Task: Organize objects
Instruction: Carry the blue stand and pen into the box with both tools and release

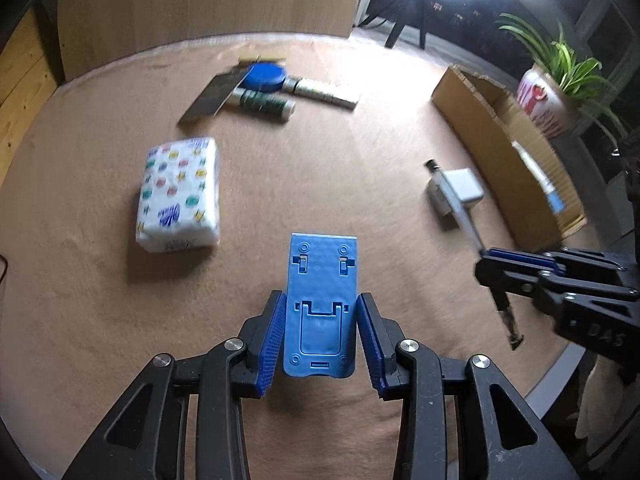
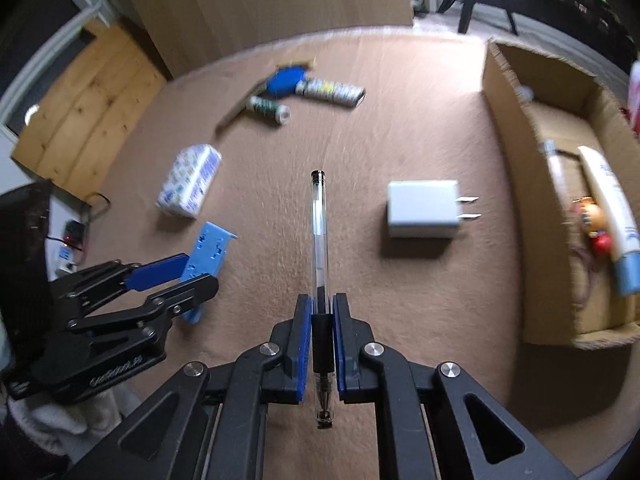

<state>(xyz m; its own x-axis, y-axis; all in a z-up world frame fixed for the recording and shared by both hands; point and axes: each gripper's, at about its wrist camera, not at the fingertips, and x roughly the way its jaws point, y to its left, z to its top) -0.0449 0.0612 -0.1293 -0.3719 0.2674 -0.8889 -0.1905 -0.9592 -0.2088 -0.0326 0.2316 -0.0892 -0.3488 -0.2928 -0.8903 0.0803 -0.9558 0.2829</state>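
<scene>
Left gripper [image 1: 320, 340] clamped on a flat blue plastic phone stand [image 1: 322, 300], right gripper [image 2: 322, 344] closed around a clear ballpoint pen [image 2: 320, 240], white wall charger [image 2: 424, 210] beside open cardboard box [image 2: 516, 184]

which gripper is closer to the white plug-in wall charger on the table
Right. The right gripper, shut on a clear ballpoint pen, sits just beside the white plug-in wall charger; the left gripper, around the blue plastic phone stand, is farther off.

Charger [image 2: 423, 210] left of box [image 2: 516, 184]
</scene>
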